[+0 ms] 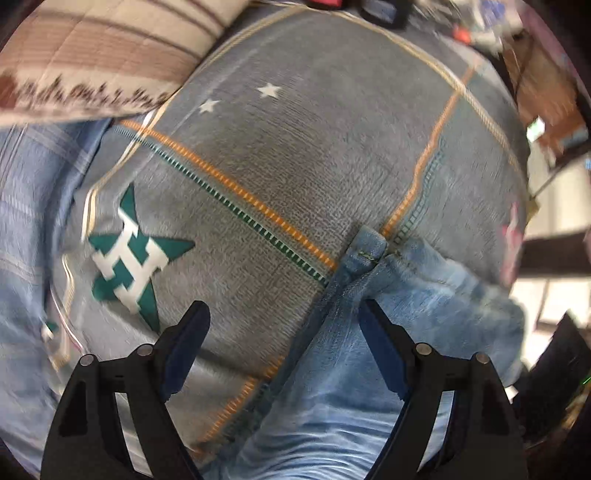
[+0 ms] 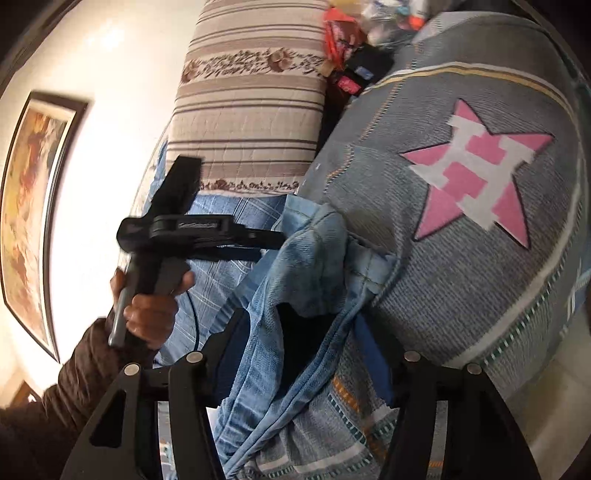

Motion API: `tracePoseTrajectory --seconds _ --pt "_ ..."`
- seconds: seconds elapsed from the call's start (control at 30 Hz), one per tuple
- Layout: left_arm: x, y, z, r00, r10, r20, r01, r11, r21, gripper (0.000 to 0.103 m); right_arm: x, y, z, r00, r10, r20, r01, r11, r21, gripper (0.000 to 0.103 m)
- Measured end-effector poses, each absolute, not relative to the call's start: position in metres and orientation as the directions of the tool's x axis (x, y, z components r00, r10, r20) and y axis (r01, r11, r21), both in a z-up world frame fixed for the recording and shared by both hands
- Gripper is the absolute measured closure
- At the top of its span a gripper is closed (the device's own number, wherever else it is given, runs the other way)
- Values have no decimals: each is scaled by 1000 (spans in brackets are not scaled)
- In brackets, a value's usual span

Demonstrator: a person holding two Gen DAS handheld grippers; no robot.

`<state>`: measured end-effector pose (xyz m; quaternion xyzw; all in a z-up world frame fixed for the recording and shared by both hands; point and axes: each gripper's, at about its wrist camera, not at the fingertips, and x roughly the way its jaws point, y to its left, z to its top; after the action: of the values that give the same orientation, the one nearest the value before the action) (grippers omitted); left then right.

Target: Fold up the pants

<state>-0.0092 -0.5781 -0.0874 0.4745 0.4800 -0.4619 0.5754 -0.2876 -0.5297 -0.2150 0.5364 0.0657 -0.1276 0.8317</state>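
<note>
Light blue jeans lie bunched on a grey blanket printed with star-and-H logos. My left gripper points down over the jeans' seamed edge, open, with its pads apart and nothing pressed between them. In the right wrist view a raised fold of the jeans runs between the fingers of my right gripper. The cloth stays loose there, with a dark hollow beside it, so the pads do not squeeze it. A hand in a brown sleeve holds the left gripper just left of that fold.
A striped quilted cushion lies at the far side of the blanket, over a blue plaid sheet. Small clutter sits behind the blanket. A framed picture hangs on the white wall at left. Dark furniture stands right of the bed.
</note>
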Motion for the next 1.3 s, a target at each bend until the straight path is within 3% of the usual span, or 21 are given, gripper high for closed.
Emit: tracePoseTrajectory --seconds 0.23,0.53,0.93,1.03,1.3 --pt "-15 -586 -84 64 -93 -994 997 46 60 19 -284 -540 -212 966 -118 -229 257 418 871 42" --pt "-33 -570 -84 108 -106 -988 992 -60 115 19 -288 -529 -194 954 -151 -259 299 530 794 42" --pt "-61 -586 -107 72 -96 -993 993 -88 81 19 -289 -524 -207 940 -147 -307 340 442 830 41" --pt "-70 -600 -112 97 -107 -990 990 -91 107 9 -283 -524 -201 939 -152 -307 342 459 820 41" --pt "-82 -623 -97 177 -194 -965 970 -133 205 9 -288 -524 -209 952 -133 -277 307 451 838 43"
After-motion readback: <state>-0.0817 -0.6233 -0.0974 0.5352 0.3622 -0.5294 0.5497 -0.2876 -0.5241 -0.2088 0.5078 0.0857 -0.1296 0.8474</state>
